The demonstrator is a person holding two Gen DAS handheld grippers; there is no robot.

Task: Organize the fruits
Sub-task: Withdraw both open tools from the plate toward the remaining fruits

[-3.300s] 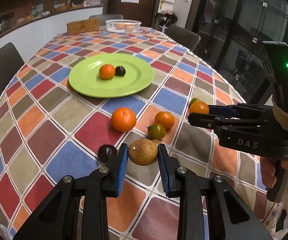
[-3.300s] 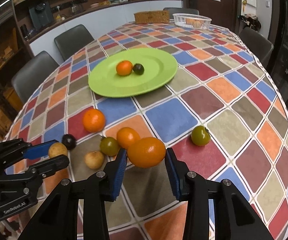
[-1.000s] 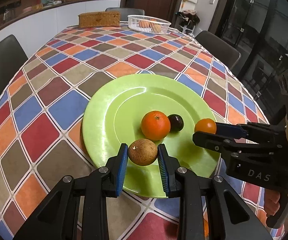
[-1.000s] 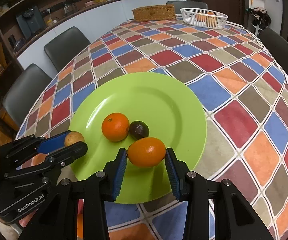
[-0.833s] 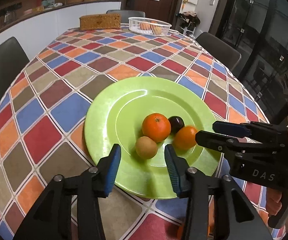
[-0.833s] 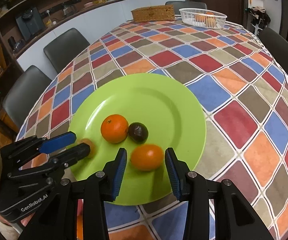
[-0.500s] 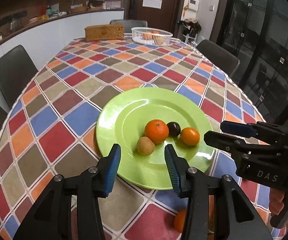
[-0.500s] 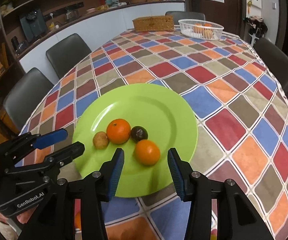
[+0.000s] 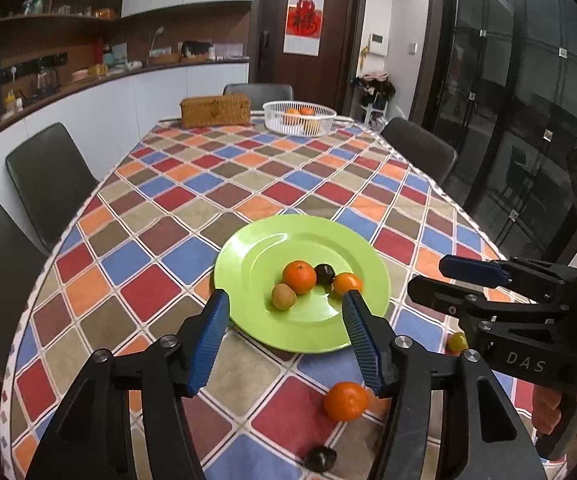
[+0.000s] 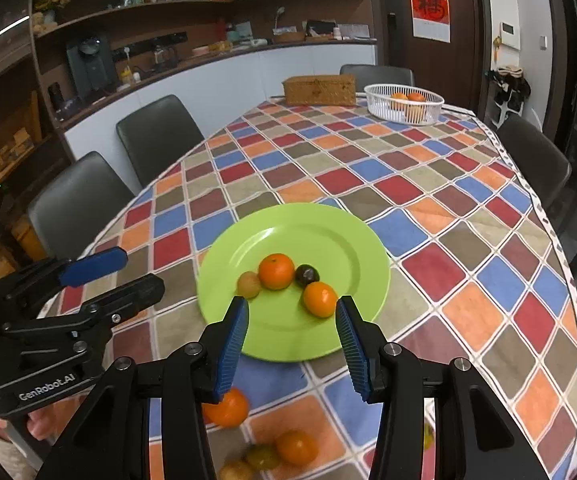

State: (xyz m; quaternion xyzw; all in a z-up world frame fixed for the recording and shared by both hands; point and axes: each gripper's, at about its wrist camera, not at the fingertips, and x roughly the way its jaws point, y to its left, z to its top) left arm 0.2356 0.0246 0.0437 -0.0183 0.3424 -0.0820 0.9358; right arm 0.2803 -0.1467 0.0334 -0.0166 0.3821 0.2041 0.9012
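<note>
A green plate [image 9: 256, 264] [image 10: 328, 236] on the checkered table holds an orange [image 9: 299, 277] [image 10: 276, 271], a dark plum [image 9: 324, 273] [image 10: 307, 275], a smaller orange [image 9: 347, 282] [image 10: 319, 299] and a brown fruit [image 9: 283, 296] [image 10: 249, 284]. My left gripper [image 9: 286, 340] is open and empty, pulled back above the plate's near edge. My right gripper [image 10: 291, 346] is open and empty, also near the plate's front rim. Loose on the cloth lie an orange [image 9: 345, 401] [image 10: 228, 407], a dark plum [image 9: 320, 459], another orange [image 10: 296, 446] and a green tomato [image 10: 262, 456].
A white basket [image 9: 299, 117] [image 10: 403, 104] of fruit and a wicker box [image 9: 215, 110] [image 10: 319, 89] stand at the far end. Dark chairs [image 9: 48, 176] ring the table. A small greenish fruit [image 9: 457, 342] lies by the right gripper's body.
Both grippers opened, letting the brown fruit and the small orange go onto the plate, then drew back and up away from it.
</note>
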